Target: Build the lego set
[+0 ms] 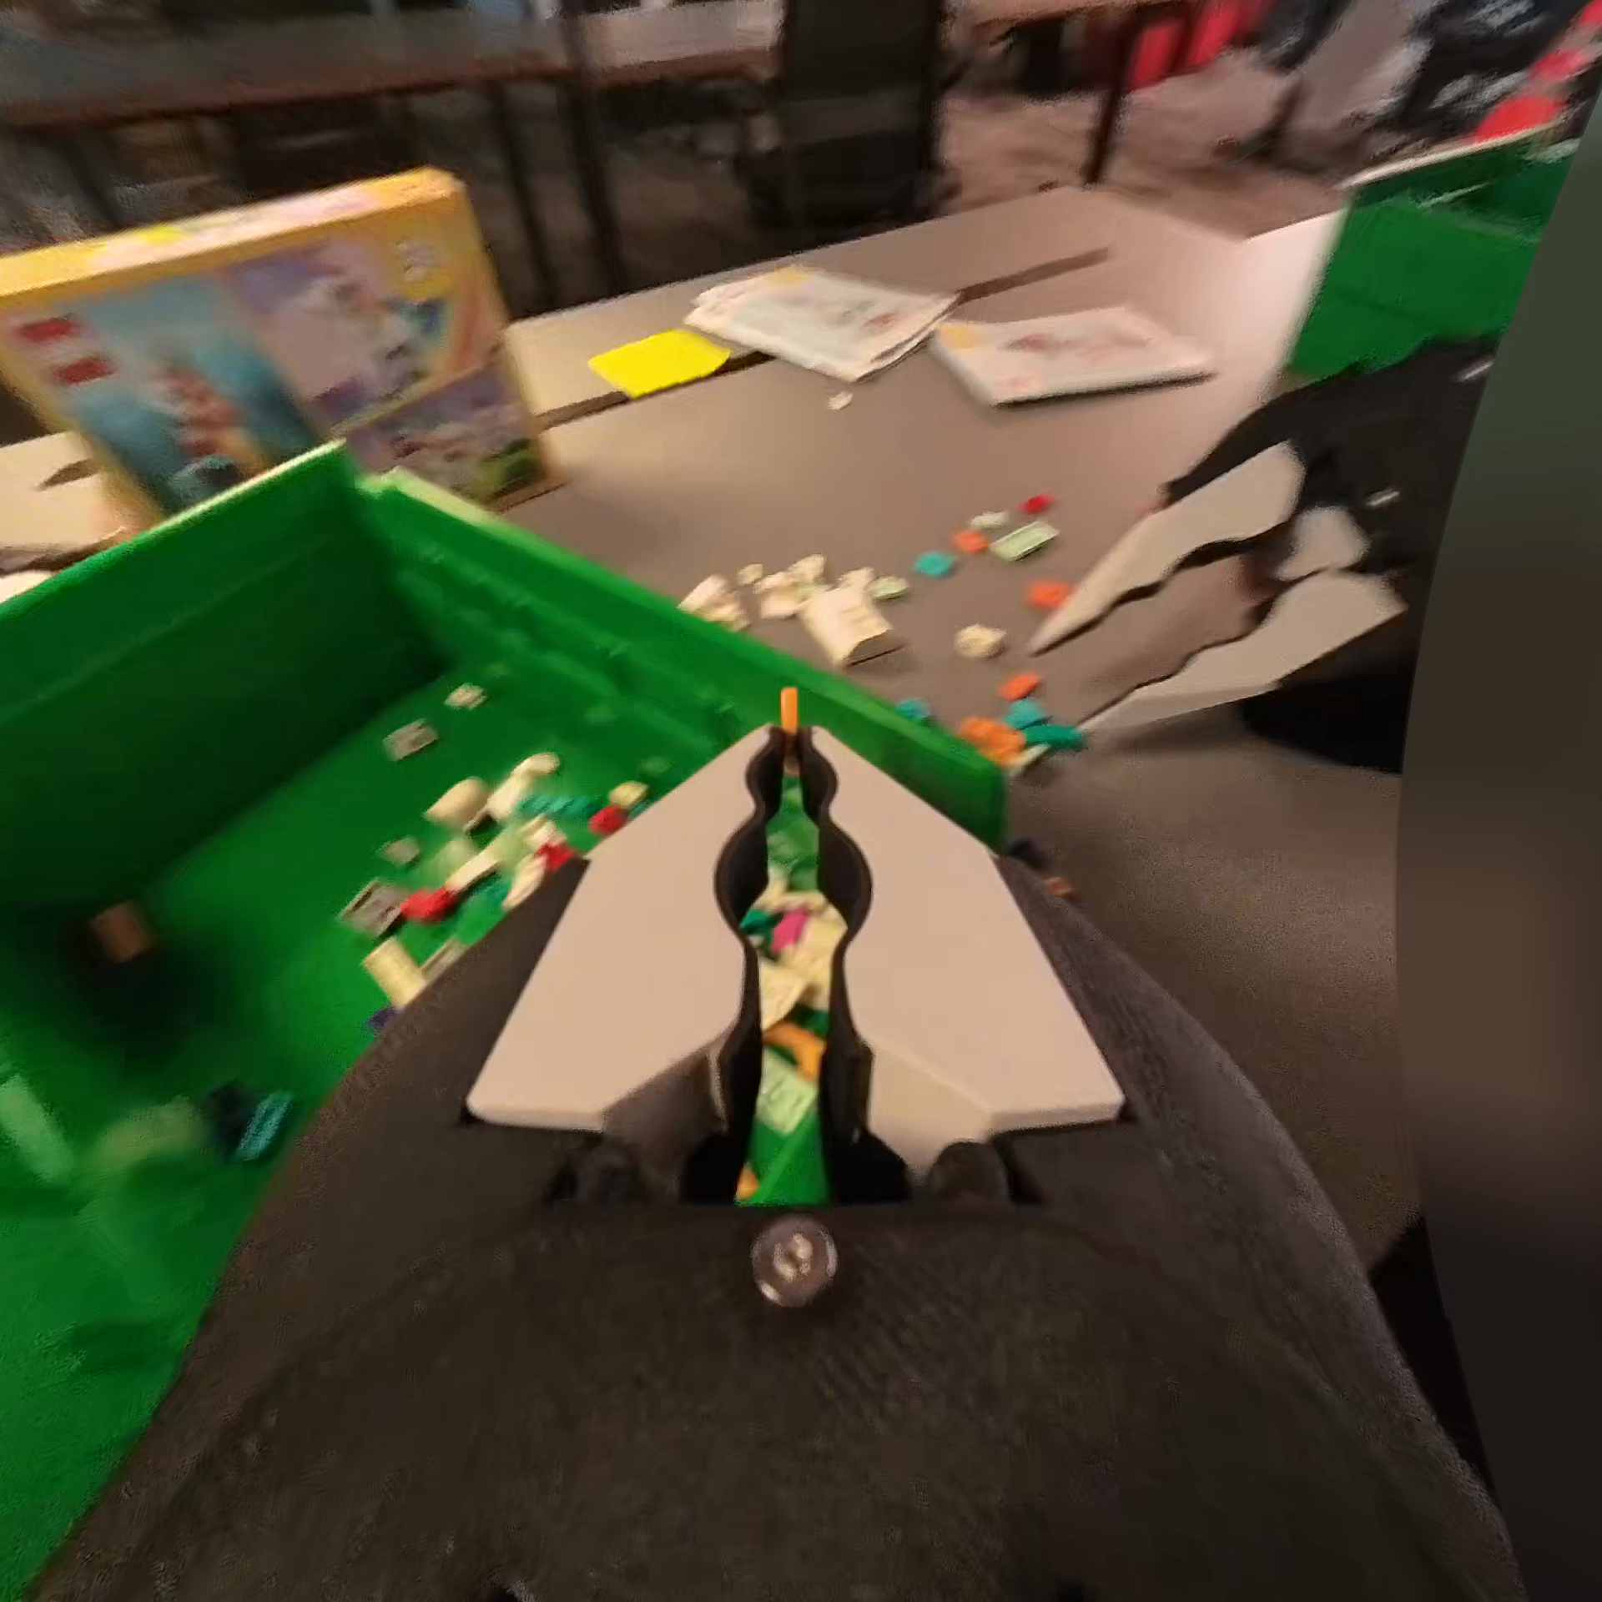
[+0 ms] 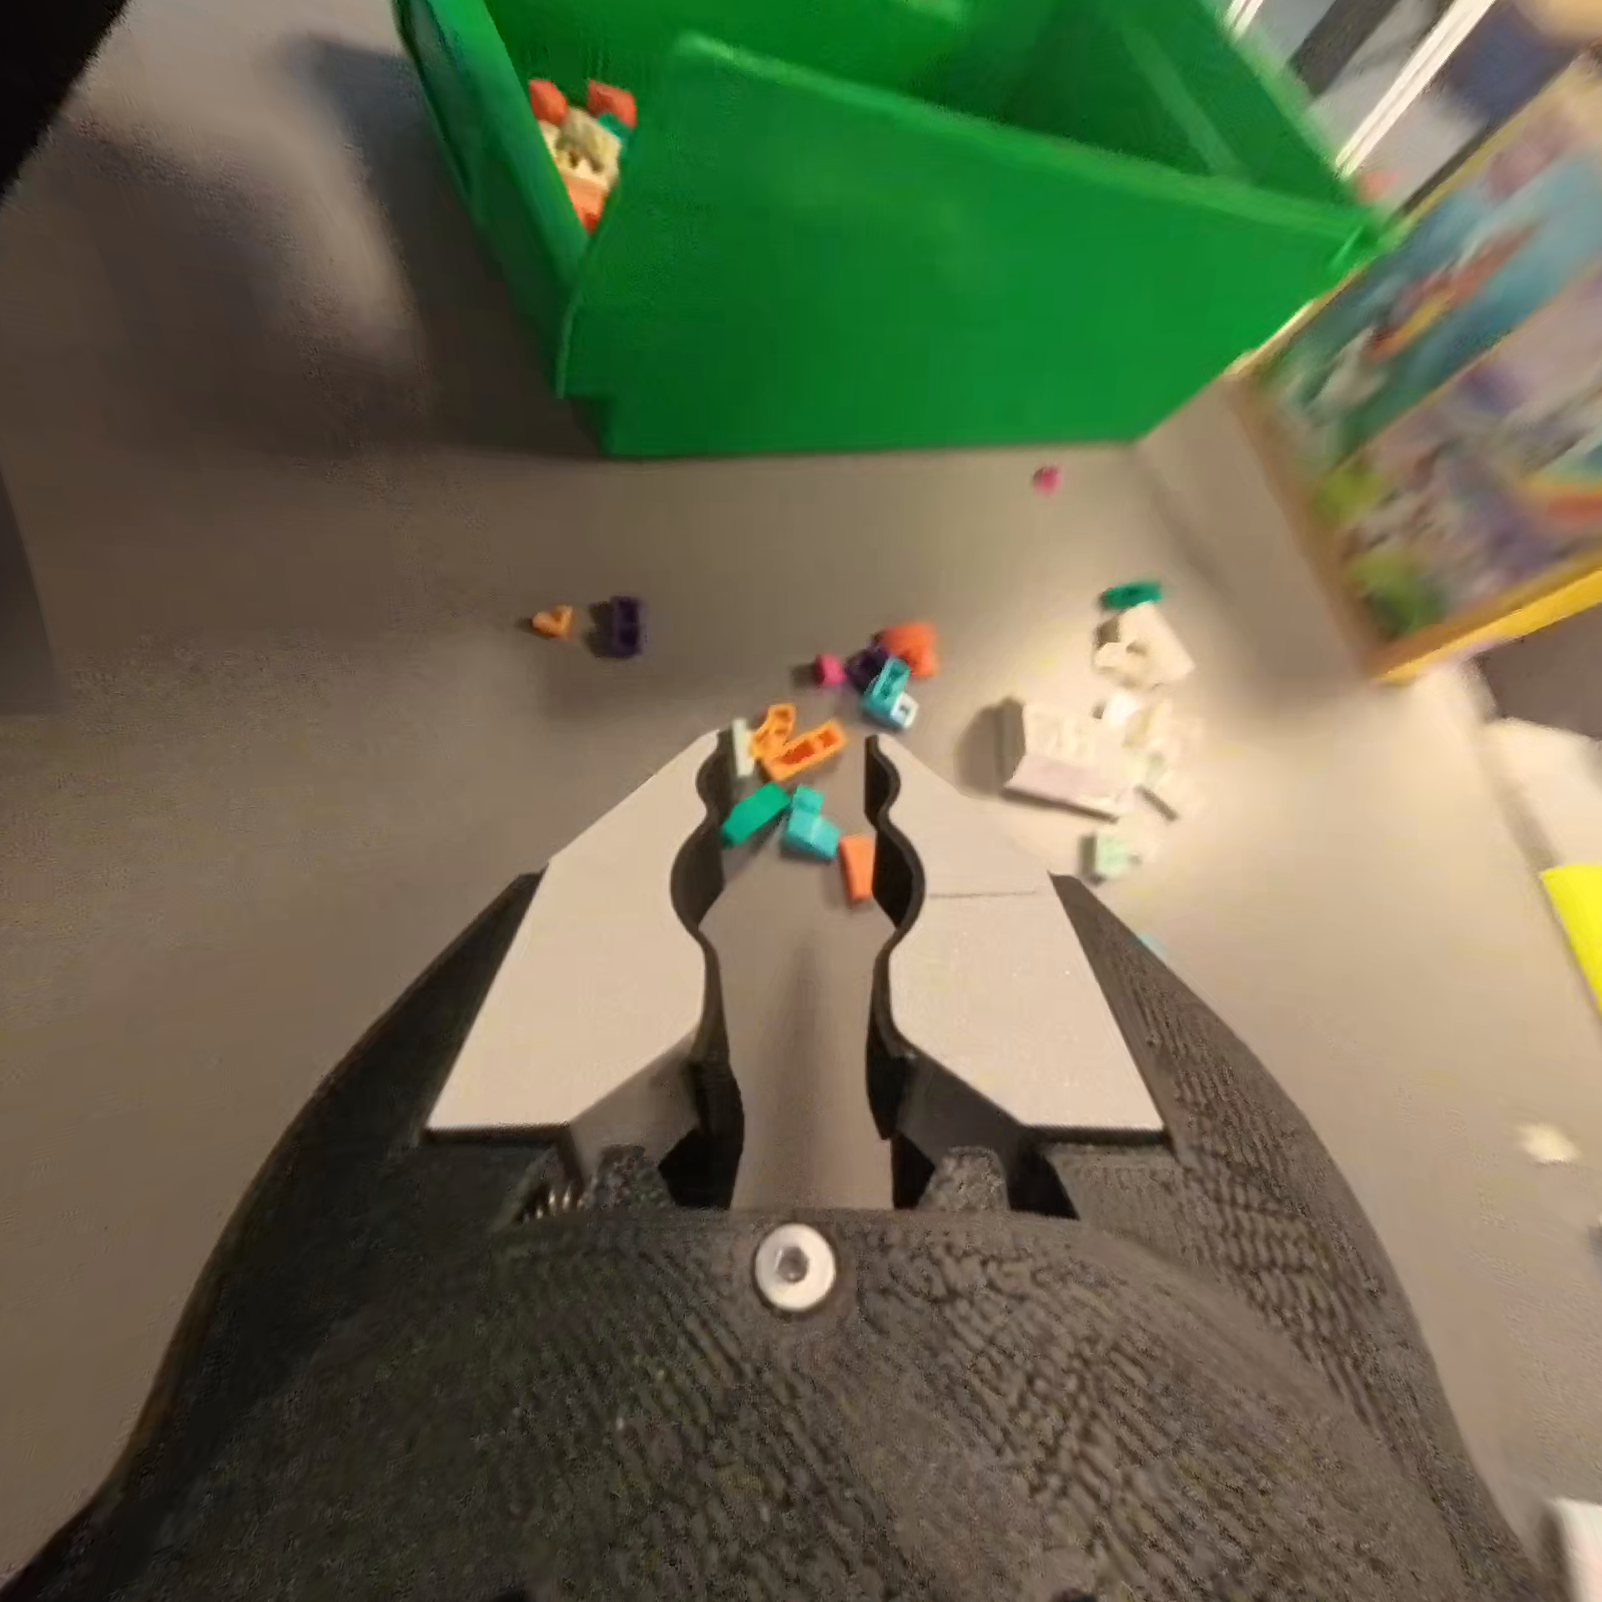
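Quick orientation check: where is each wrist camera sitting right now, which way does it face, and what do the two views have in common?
Left wrist view: rides the left gripper, looking along its fingers over the green bin; the tips pinch a small orange piece. The right gripper shows at right.
Right wrist view: rides the right gripper, facing down at loose bricks on the grey table; jaws apart, empty.
Shared: the green bin, the colourful box, the scattered bricks and the table.

Bin (image 1: 537,598) left of loose bricks (image 1: 832,598), box (image 1: 260,347) behind
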The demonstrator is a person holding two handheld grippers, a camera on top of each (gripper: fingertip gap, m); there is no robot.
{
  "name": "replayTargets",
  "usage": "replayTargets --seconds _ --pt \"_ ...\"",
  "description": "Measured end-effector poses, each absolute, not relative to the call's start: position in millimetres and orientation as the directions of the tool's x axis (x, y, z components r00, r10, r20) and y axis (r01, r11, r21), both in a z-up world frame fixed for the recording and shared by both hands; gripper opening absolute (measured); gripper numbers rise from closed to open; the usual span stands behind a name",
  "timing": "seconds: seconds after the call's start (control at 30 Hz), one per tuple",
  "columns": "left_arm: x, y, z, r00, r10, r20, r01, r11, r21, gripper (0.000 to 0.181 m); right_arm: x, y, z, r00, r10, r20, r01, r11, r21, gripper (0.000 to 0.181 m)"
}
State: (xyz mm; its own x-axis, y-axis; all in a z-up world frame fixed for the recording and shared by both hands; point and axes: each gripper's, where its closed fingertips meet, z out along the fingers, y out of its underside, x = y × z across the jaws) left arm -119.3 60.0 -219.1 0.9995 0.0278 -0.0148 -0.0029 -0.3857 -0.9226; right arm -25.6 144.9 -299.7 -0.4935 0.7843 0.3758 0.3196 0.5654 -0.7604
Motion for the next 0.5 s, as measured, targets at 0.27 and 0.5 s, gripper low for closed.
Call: replayTargets --seconds 0.27,0.5 --pt "-162.1 39.2 -290.1 0.976 0.216 0.018 0.159 -0.662 -0.732 0.032 -4.6 146.9 -325.3 -0.533 0.846 -0.024 0.585 0.347 -0.733 0.019" --pt "-152.0 52.2 -268.8 0.985 0.173 -0.018 0.087 -0.578 -0.811 0.048 -12.2 142.6 -333.8 -0.477 0.876 -0.072 0.630 0.283 -0.723 0.024"
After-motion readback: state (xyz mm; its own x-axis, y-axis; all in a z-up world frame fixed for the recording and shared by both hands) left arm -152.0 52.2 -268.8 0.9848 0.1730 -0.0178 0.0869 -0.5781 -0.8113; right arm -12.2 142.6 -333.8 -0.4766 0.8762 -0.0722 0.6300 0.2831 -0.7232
